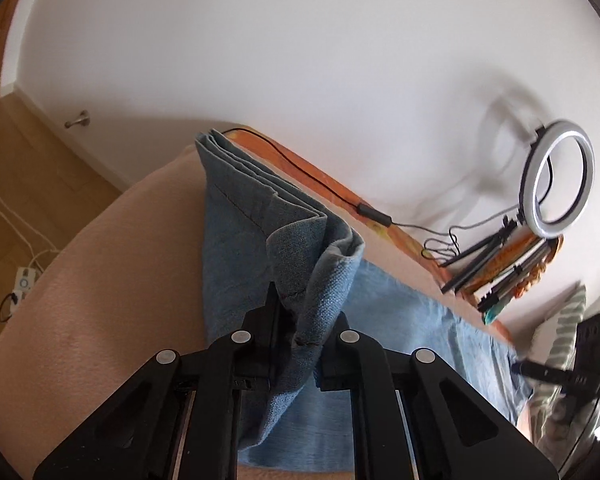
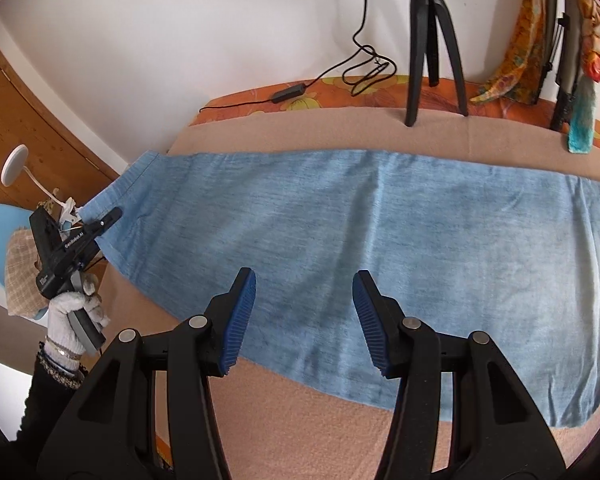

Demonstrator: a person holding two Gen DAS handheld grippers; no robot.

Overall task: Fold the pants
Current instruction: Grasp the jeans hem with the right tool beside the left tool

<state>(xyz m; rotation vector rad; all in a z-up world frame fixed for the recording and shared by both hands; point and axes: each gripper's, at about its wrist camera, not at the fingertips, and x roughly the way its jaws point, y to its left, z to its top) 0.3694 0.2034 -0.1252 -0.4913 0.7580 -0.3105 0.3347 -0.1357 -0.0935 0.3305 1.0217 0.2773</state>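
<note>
Right tool (image 2: pixel 304 320): black plastic linkage arms, round silver pivot screws, ribbed blue pads (image 2: pixel 239 320).
Left tool (image 1: pixel 300 344): matching black arms, four silver screws; white lettering on its side.
Hand (image 2: pixel 74 312): white knit glove, beaded bracelets, black sleeve (image 2: pixel 46 404).

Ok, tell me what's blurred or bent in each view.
Left wrist view: fisheye curves the wall line; the right edge smears, where the right claw is soft; the ring light throws a faint double shadow. Right wrist view: sharp, the pants evenly lit, the bed edge bowed.
</note>
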